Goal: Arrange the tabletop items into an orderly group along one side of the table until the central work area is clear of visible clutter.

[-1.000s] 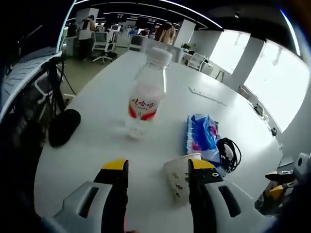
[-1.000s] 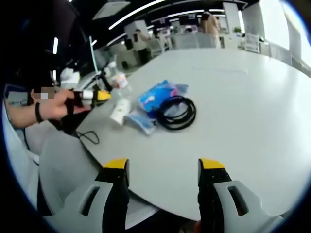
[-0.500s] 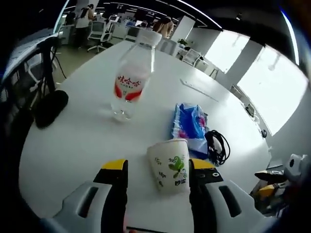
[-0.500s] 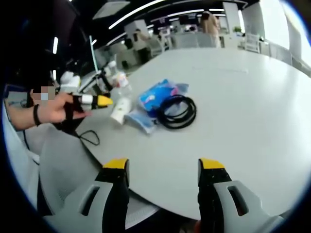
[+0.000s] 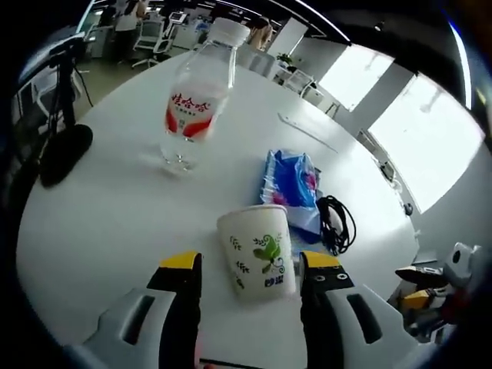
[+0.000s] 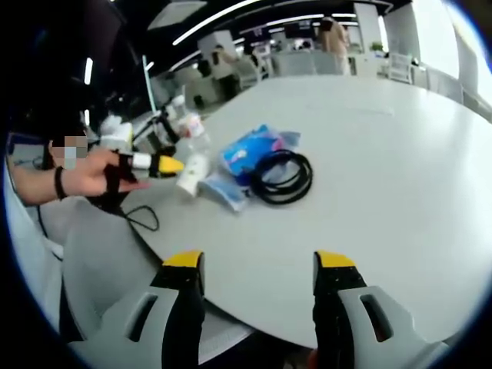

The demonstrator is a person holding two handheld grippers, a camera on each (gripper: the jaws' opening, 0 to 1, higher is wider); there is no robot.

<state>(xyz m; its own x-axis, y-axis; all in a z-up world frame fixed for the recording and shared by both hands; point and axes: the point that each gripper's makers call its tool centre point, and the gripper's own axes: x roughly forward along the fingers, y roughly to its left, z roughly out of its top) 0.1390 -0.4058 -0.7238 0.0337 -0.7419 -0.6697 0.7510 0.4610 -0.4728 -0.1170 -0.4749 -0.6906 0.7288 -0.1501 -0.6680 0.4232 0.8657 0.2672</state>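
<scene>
In the left gripper view a white paper cup (image 5: 256, 250) with green leaf print stands on the white table (image 5: 100, 207), between my left gripper's (image 5: 250, 265) open jaws and not gripped. Behind it stand a clear water bottle (image 5: 192, 104) with a red label, a blue tissue pack (image 5: 290, 184) and a coiled black cable (image 5: 337, 223). In the right gripper view my right gripper (image 6: 257, 265) hangs open over the table's near edge, holding nothing. The cup (image 6: 190, 175), tissue pack (image 6: 250, 152) and cable (image 6: 280, 178) lie further ahead, with the left gripper (image 6: 157, 163) in a hand beside the cup.
A black object (image 5: 65, 154) lies at the table's left edge. A white strip (image 5: 307, 132) lies further back on the table. Office chairs (image 5: 150, 34) and people stand in the background. A grey chair (image 6: 108, 261) sits below the table's edge in the right gripper view.
My left gripper has moved forward and the paper cup now sits between its jaws instead of beside the right jaw. The right gripper has stayed still.
</scene>
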